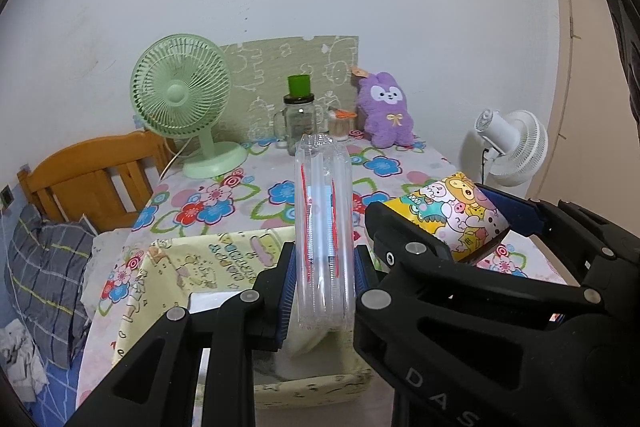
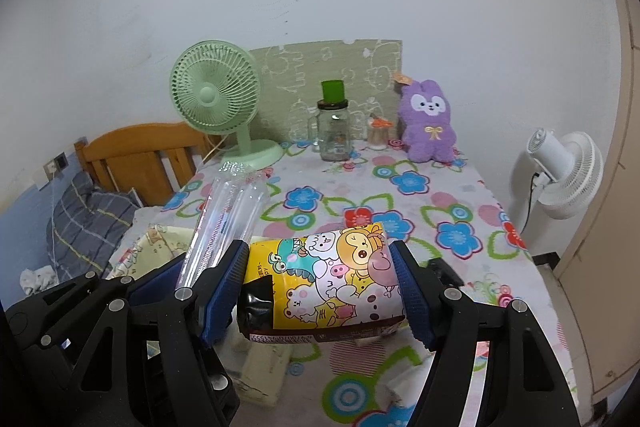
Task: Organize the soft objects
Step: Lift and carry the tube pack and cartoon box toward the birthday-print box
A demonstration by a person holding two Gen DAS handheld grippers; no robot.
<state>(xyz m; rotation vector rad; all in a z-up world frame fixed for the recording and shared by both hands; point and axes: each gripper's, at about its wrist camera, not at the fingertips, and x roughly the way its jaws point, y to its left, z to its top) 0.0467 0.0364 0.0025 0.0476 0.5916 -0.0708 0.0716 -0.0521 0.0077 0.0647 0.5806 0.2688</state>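
Clear plastic wraps the tall pack of tissues (image 1: 325,227), which is marked with red and blue lines whose print is too blurred to be read. It is pinched upright between the blue pads of the left gripper (image 1: 325,279), the jaws closed on its lower part, above the pale yellow fabric bin (image 1: 188,267) at the near left edge of the tabletop; the cartoon lettering on the bin's wall cannot be made out. The letters "DAS" are seen on the black arm of the right gripper in the left wrist view. A yellow cartoon-printed packet (image 2: 332,283), covered with animal figures and carrying a barcode strip along its lower edge with digits too small to be read, is clamped between the pads of the right gripper (image 2: 320,291), the jaws spread to the packet's width, above the flowered tablecloth (image 2: 440,203) near its front edge. A purple plush rabbit (image 2: 428,123) is stood at the far right of the tabletop, a green fan (image 2: 216,99) at the far left.
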